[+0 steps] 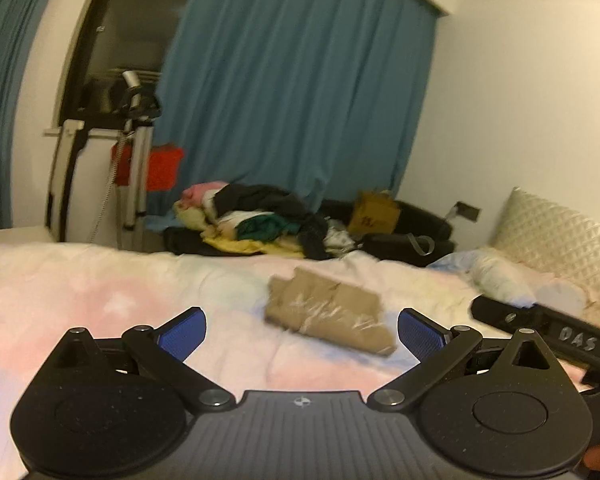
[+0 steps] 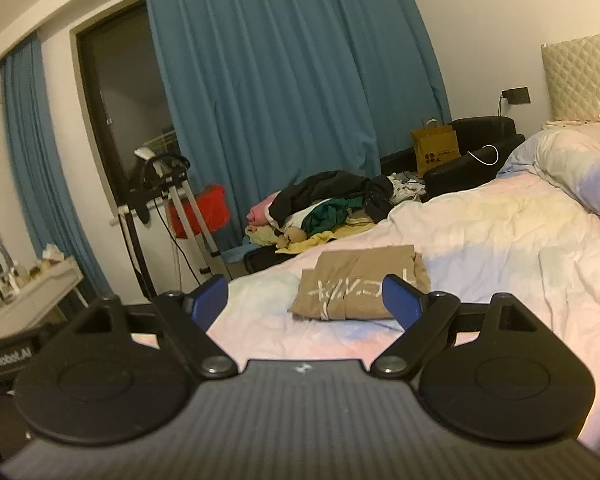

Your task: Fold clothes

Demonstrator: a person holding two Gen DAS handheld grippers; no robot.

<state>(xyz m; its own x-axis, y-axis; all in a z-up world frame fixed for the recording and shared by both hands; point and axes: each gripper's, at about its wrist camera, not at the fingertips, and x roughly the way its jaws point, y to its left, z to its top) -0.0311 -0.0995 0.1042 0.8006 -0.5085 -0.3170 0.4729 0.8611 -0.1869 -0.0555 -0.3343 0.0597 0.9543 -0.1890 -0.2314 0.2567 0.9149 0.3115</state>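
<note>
A tan garment with white lettering (image 1: 332,314) lies folded into a compact rectangle on the pastel bedspread (image 1: 100,304). My left gripper (image 1: 302,330) hovers open just in front of it, blue pads wide apart and nothing between them. The same folded tan garment (image 2: 360,288) shows in the right wrist view, lying on the bedspread (image 2: 500,248) beyond my right gripper (image 2: 306,294), which is also open and holds nothing. The body of the right gripper (image 1: 548,330) reaches in from the right edge of the left wrist view. A heap of unfolded clothes (image 1: 256,220) sits past the bed's far side.
Blue curtains (image 2: 280,80) and a dark window stand behind the clothes heap (image 2: 324,208). A metal stand with a red cloth (image 1: 140,152) is at the left. A black sofa with a brown paper bag (image 2: 436,150) is at the back right. Pillows (image 1: 552,232) lie at the bed's head.
</note>
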